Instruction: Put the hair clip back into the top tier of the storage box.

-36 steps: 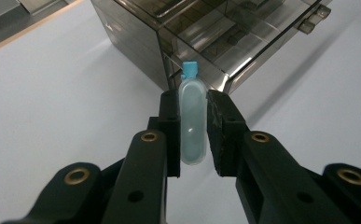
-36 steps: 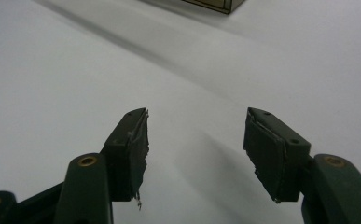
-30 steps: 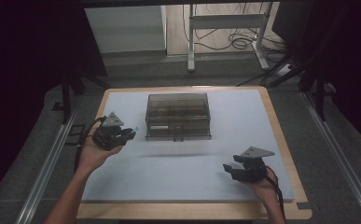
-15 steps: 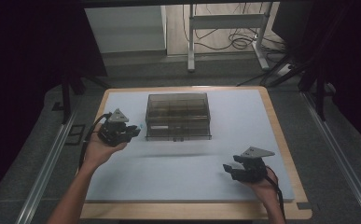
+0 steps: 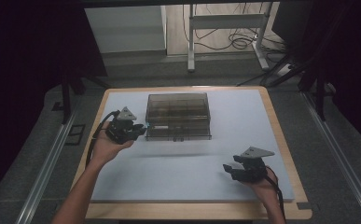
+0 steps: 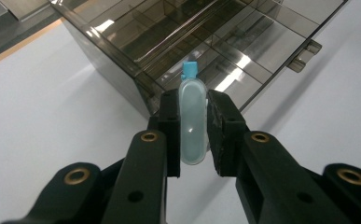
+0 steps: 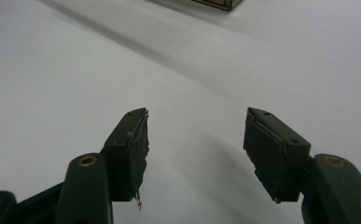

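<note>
Here the left tool (image 6: 193, 135) grips a small vial (image 6: 192, 122), its lower end hidden; right tool (image 7: 194, 149) gapes.

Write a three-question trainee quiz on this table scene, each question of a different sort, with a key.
1. True or false: the left gripper is shut on a small vial with a blue cap.
2. Multiple choice: the right gripper is A) shut on the vial, B) open with nothing between its jaws, C) inside the box.
3. Fill in: the smoky transparent box stands on the white ____.

Key: 1 true; 2 B; 3 mat.
</note>
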A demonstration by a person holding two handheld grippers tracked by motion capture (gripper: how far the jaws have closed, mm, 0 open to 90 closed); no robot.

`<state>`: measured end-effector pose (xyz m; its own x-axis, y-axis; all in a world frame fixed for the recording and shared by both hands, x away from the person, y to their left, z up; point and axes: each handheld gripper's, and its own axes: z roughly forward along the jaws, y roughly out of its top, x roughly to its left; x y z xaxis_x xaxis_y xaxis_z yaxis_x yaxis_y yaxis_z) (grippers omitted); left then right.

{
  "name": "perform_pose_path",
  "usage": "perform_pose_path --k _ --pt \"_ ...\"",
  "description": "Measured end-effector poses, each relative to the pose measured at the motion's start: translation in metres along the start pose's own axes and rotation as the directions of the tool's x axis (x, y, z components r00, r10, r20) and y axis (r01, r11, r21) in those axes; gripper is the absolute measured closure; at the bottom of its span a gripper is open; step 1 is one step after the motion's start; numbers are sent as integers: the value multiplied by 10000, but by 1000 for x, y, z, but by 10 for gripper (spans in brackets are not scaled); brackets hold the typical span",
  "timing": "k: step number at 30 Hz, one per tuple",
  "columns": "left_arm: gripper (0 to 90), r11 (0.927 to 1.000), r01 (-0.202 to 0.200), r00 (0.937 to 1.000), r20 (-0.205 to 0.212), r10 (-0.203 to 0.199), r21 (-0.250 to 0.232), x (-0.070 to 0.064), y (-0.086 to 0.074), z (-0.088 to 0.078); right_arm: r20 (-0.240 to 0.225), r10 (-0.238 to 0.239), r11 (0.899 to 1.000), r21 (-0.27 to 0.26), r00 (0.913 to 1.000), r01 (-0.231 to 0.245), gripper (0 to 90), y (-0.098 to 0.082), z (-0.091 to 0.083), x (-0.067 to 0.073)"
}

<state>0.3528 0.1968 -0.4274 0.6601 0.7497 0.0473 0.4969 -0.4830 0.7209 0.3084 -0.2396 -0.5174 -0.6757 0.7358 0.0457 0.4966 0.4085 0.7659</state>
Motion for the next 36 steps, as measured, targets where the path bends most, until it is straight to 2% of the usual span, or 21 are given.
perform_pose_path --k 22,36 --pt "769 10000 45 9999 105 -45 28 -4 13 19 -16 -19 10000 -12 10000 19 391 0 1 0" --pt "769 9996 -185 9997 151 182 216 -11 23 30 -66 -11 10000 -55 10000 11 391 0 1 0"
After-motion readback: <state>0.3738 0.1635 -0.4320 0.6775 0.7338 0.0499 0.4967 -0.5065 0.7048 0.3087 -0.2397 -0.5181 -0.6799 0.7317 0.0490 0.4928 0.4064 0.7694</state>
